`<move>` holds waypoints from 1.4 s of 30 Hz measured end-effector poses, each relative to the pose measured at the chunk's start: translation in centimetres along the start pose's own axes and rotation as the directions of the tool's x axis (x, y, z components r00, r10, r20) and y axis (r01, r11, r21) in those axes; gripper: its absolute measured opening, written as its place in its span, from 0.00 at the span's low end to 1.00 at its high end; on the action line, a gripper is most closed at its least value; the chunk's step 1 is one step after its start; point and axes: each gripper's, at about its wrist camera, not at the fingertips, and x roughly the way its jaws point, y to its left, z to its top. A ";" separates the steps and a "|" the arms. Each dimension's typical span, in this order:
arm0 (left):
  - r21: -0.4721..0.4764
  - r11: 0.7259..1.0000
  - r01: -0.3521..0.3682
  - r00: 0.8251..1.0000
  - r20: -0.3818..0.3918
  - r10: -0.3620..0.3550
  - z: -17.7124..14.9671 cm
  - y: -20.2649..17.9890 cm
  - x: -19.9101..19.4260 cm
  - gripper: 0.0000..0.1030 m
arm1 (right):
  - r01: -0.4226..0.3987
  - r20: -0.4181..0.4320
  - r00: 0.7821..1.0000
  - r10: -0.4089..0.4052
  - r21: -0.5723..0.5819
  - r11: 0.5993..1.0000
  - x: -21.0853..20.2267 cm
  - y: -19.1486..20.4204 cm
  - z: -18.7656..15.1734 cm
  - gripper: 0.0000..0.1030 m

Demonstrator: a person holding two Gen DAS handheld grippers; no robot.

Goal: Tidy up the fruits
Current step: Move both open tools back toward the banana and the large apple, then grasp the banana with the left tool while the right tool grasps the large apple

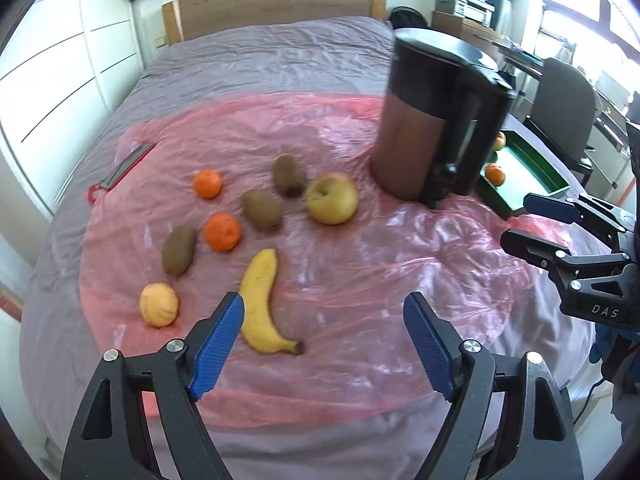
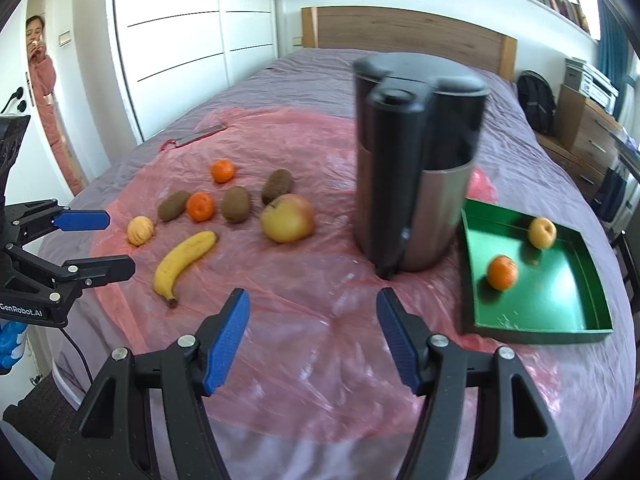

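Note:
On a pink plastic sheet [image 1: 352, 280] on the bed lie a banana [image 1: 261, 303], an apple [image 1: 332, 198], three kiwis [image 1: 262, 209], two mandarins [image 1: 222, 231] and a pale yellow fruit [image 1: 158, 305]. A green tray [image 2: 532, 280] at the right holds a mandarin [image 2: 502, 272] and a yellow fruit [image 2: 542, 233]. My left gripper [image 1: 324, 344] is open and empty, just right of the banana. My right gripper [image 2: 313, 340] is open and empty above bare sheet, between the banana [image 2: 184, 260] and the tray; it also shows in the left wrist view [image 1: 532, 220].
A tall black and steel kettle [image 2: 416, 168] stands between the loose fruit and the tray. A knife with a red handle [image 1: 124, 168] lies at the sheet's far left. A wooden headboard [image 1: 276, 4], a wardrobe, a chair [image 1: 564, 108] and a person in a doorway [image 2: 40, 64] surround the bed.

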 end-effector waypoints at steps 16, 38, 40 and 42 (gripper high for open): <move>-0.192 0.979 -0.064 0.995 -0.085 0.048 -2.4 9.2 4.1 0.86 | -0.068 -0.011 0.998 0.067 -0.175 0.982 6.8 5.6 4.5 0.93; -0.269 0.961 -0.062 0.994 -0.104 0.035 -3.9 14.4 8.9 0.86 | -0.040 0.060 0.997 0.056 -0.247 0.968 13.7 7.7 8.0 1.00; -0.282 0.958 -0.057 0.995 -0.100 0.030 -4.1 14.9 9.1 0.86 | -0.028 0.061 0.997 0.045 -0.246 0.969 14.2 7.8 8.2 1.00; -0.294 0.955 -0.050 0.995 -0.094 0.023 -4.2 15.2 9.2 0.86 | -0.017 0.064 0.997 0.034 -0.245 0.969 14.6 7.7 8.4 1.00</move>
